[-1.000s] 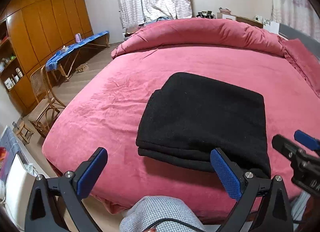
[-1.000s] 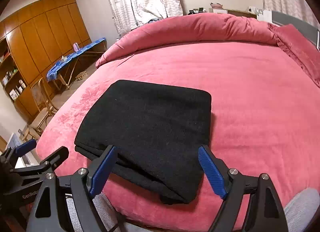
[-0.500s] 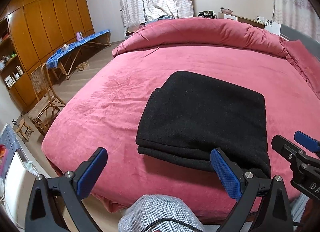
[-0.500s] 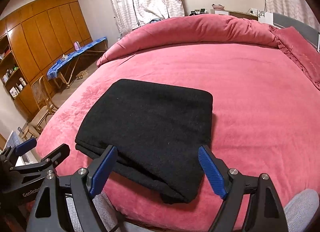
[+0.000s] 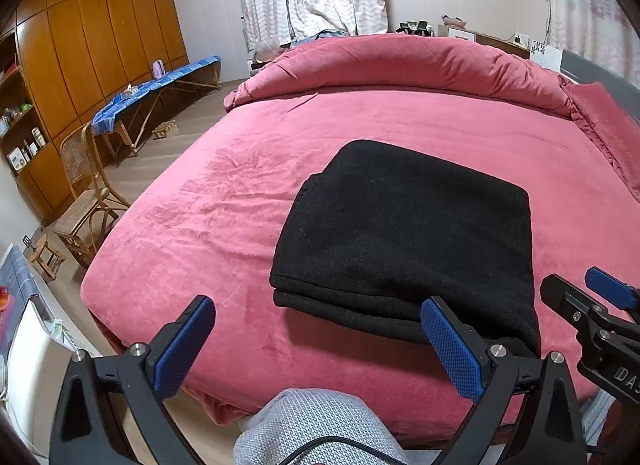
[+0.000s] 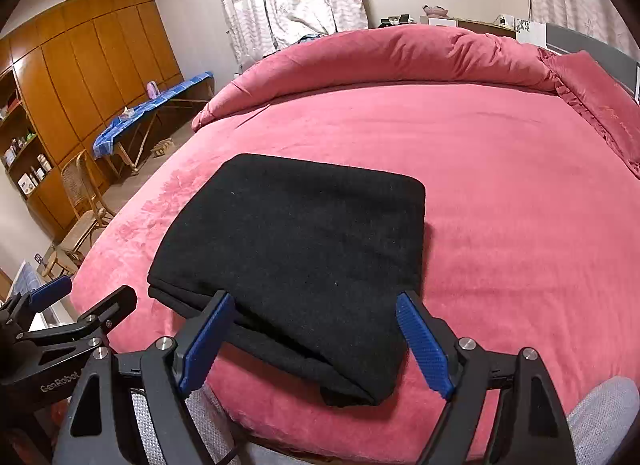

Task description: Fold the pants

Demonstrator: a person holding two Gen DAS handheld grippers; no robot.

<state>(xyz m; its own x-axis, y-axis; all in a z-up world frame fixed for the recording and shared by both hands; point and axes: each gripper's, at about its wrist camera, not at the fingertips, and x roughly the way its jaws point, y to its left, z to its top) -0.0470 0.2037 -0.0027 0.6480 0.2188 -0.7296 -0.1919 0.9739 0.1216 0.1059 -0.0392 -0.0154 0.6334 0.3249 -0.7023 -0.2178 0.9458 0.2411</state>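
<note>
Black pants (image 5: 404, 241) lie folded in a thick rectangle on the pink bed (image 5: 224, 233), near its front edge; they also show in the right wrist view (image 6: 296, 249). My left gripper (image 5: 316, 345) is open and empty, held above the bed's front edge, left of the pants' near corner. My right gripper (image 6: 316, 341) is open and empty, just in front of the pants' near edge, not touching them. Each gripper shows at the edge of the other's view.
A rolled pink duvet (image 5: 400, 65) lies along the far side of the bed, with a pillow (image 5: 604, 133) at the right. A rattan chair (image 5: 86, 193), a blue ironing board (image 5: 152, 85) and wooden wardrobes (image 5: 100, 37) stand at the left. My knees show below.
Both grippers have drawn back and risen slightly from the pants. The pants have not moved. Both grippers stay open.
</note>
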